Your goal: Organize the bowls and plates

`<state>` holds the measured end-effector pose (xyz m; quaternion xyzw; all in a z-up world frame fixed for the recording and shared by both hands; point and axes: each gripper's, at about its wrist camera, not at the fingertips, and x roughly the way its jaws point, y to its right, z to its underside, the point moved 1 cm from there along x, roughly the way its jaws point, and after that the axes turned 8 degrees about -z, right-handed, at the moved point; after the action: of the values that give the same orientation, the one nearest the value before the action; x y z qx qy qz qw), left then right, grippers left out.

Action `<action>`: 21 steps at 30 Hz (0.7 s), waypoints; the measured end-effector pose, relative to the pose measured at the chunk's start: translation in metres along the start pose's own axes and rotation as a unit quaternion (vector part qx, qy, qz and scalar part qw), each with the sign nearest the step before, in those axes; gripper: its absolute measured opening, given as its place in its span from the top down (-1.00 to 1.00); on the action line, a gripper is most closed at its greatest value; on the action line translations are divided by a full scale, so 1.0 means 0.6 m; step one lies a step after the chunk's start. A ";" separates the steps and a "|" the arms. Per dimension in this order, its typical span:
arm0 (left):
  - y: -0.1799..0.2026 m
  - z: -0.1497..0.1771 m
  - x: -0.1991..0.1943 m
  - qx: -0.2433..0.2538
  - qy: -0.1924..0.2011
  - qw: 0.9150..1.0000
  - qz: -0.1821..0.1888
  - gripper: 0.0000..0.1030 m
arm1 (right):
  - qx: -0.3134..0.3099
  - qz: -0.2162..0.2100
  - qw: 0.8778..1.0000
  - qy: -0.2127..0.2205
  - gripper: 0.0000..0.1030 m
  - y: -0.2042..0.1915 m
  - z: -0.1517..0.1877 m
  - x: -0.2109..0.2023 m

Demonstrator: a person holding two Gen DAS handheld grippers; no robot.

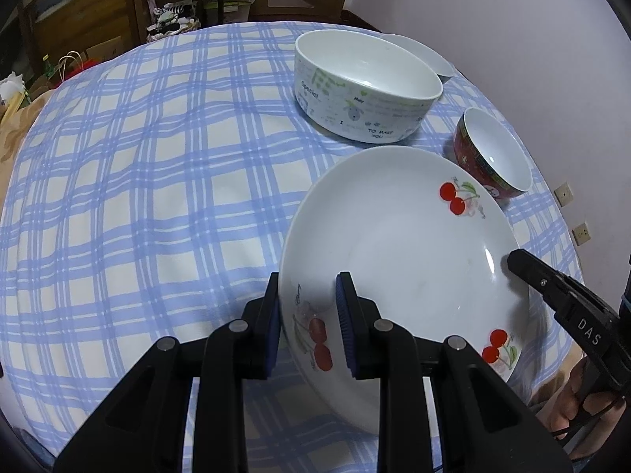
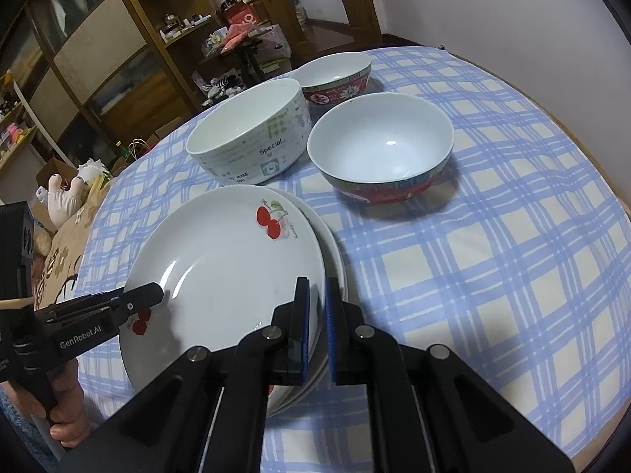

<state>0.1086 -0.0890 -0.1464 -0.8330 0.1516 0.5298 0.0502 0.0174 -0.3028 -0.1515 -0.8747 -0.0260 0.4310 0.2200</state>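
Note:
A white cherry-print plate [image 1: 402,244] [image 2: 221,260] lies on top of a stack of like plates [image 2: 336,254] at the near edge of the table. My left gripper [image 1: 308,278] is shut on its left rim, one blue pad inside the plate and one outside; the right wrist view shows it as a black finger [image 2: 152,295] over that rim. On the opposite rim my right gripper [image 2: 317,282] [image 1: 518,262] is shut, its pads close together. Beyond stand a white printed bowl [image 1: 366,90] [image 2: 252,134] and two red-patterned bowls [image 2: 382,146] [image 2: 339,75].
A blue plaid cloth [image 1: 138,197] covers the round table, with wide bare cloth left of the plates in the left wrist view. The near red bowl [image 1: 493,153] sits just past the plate rim. A wall [image 1: 512,19] is to the right, and wooden shelves [image 2: 118,39] stand behind.

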 end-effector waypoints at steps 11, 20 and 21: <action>-0.005 -0.003 0.009 -0.004 -0.003 1.000 -0.004 0.53 | -0.007 0.012 1.000 -0.011 0.81 -0.003 0.007 0.014; 0.008 0.001 0.018 0.013 0.008 0.999 -0.030 0.53 | -0.004 0.013 1.000 -0.004 0.81 -0.003 0.007 0.018; 0.010 0.002 0.018 0.018 0.010 0.999 -0.034 0.53 | -0.003 0.014 1.000 -0.003 0.81 -0.003 0.007 0.019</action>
<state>0.1099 -0.0966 -0.1563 -0.8417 0.1329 0.5169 0.0814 0.0217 -0.2973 -0.1612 -0.8746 -0.0162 0.4361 0.2112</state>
